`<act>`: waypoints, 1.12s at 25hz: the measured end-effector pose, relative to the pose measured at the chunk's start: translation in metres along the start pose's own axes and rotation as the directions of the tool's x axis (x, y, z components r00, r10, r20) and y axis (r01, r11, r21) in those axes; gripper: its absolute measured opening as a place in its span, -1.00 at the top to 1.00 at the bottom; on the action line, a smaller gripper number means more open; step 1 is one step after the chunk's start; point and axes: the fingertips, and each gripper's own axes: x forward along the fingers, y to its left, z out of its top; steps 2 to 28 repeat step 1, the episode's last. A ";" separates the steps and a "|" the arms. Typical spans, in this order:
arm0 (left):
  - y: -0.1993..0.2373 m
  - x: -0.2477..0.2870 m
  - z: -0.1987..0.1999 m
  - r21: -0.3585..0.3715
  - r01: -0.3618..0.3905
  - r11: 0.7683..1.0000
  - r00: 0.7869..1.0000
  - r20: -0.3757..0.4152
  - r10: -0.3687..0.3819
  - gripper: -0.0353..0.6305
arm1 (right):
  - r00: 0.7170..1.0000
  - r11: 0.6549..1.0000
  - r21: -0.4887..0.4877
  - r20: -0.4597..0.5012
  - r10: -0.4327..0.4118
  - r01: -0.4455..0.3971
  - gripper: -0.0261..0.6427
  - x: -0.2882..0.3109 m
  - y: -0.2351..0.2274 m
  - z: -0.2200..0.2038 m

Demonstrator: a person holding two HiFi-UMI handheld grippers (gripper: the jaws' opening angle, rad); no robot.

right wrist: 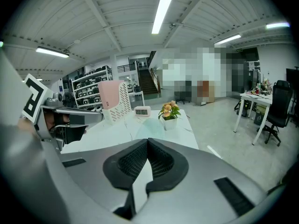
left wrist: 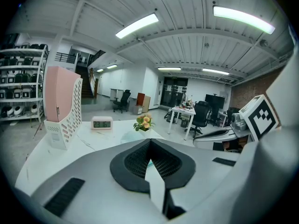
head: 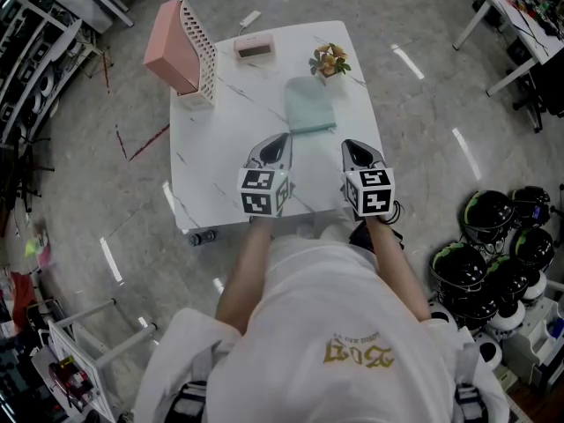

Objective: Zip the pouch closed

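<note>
A pale green pouch (head: pixel 310 104) lies flat on the white marble table (head: pixel 220 139), toward its far right part. It also shows ahead of the jaws in the left gripper view (left wrist: pixel 133 136) and the right gripper view (right wrist: pixel 149 127). My left gripper (head: pixel 280 138) hovers over the table just short of the pouch's near left corner, jaws shut and empty (left wrist: pixel 150 142). My right gripper (head: pixel 352 145) is held beside it, short of the pouch's near right corner, also shut with nothing between its jaws (right wrist: pixel 147 142). Neither gripper touches the pouch.
A pink and white file holder (head: pixel 181 49) stands at the table's far left. A small digital clock (head: pixel 254 48) and a potted flower (head: pixel 329 62) stand at the far edge beyond the pouch. Several helmets (head: pixel 489 245) lie on the floor to the right.
</note>
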 end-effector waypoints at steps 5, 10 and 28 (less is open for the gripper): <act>0.000 0.000 0.000 0.000 0.000 1.000 1.000 -0.001 0.000 0.84 | 1.000 1.000 0.000 0.000 0.001 -0.001 0.89 0.001 0.000 0.000; 0.000 0.000 0.000 0.000 0.000 1.000 1.000 -0.001 0.000 0.84 | 1.000 1.000 0.000 0.000 0.001 -0.001 0.89 0.001 0.000 0.000; 0.000 0.000 0.000 0.000 0.000 1.000 1.000 -0.001 0.000 0.84 | 1.000 1.000 0.000 0.000 0.001 -0.001 0.89 0.001 0.000 0.000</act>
